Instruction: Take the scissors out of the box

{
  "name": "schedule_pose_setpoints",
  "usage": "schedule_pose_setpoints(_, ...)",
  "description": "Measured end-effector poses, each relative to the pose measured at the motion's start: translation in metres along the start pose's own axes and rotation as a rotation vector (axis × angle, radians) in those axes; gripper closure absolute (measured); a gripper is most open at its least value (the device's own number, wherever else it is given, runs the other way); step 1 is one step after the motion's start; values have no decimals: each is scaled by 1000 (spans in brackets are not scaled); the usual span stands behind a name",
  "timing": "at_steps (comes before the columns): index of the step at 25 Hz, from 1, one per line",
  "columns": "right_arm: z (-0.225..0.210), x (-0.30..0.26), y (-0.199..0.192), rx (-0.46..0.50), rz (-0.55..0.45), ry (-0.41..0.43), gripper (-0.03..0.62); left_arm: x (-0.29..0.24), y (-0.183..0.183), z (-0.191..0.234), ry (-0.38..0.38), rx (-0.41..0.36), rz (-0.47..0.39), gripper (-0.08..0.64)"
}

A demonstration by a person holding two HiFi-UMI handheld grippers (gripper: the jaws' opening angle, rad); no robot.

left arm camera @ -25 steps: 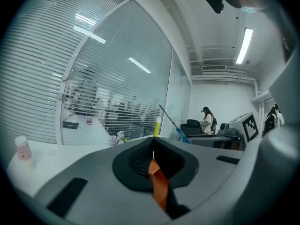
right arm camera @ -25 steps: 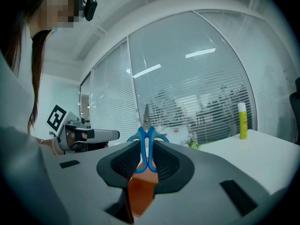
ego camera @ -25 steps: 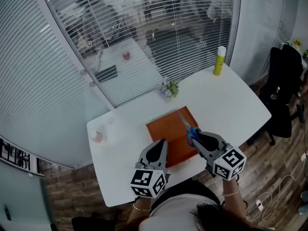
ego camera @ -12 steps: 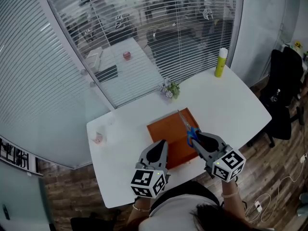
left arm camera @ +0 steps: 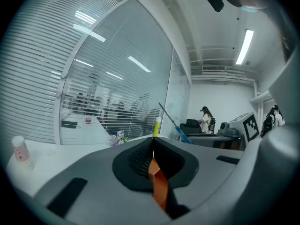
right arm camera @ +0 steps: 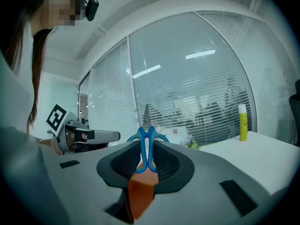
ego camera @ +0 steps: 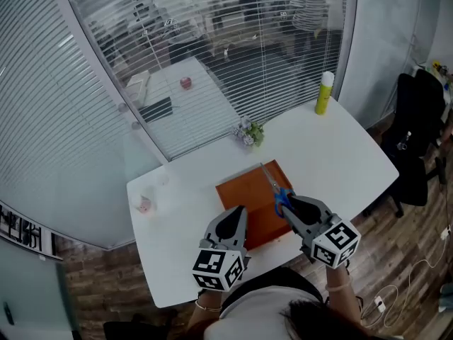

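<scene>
A flat orange box (ego camera: 248, 186) lies on the white table (ego camera: 340, 154) in front of me. My right gripper (ego camera: 287, 202) is shut on the blue handles of the scissors (ego camera: 271, 179), whose metal blades point up and away over the box's right side. In the right gripper view the handles (right arm camera: 143, 142) sit between the pads and the blades rise above them. My left gripper (ego camera: 237, 214) is at the box's near left edge, and its jaws (left arm camera: 152, 149) are closed on a thin orange strip of the box (left arm camera: 159, 186). The left gripper view shows the raised scissors (left arm camera: 169, 120).
A yellow-green bottle (ego camera: 323, 91) stands at the table's far right. A small flower bunch (ego camera: 248, 132) sits at the far edge, and a little pink-capped container (ego camera: 144, 202) is at the left. A glass wall with blinds runs behind. A black chair (ego camera: 417, 133) is to the right.
</scene>
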State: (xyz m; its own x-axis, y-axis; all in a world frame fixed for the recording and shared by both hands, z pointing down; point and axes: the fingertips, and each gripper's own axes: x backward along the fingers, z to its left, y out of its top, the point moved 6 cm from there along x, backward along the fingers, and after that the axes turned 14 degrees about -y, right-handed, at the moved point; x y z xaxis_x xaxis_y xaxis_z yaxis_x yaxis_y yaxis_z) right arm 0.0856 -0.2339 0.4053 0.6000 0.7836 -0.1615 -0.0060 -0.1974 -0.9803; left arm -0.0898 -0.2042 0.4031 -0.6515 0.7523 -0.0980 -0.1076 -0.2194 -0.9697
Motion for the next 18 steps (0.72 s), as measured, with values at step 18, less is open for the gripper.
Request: schedule_pose_setpoints(18,1,-4,0,2,-5,-4,483,-1,-1,4,-7,2,4,540)
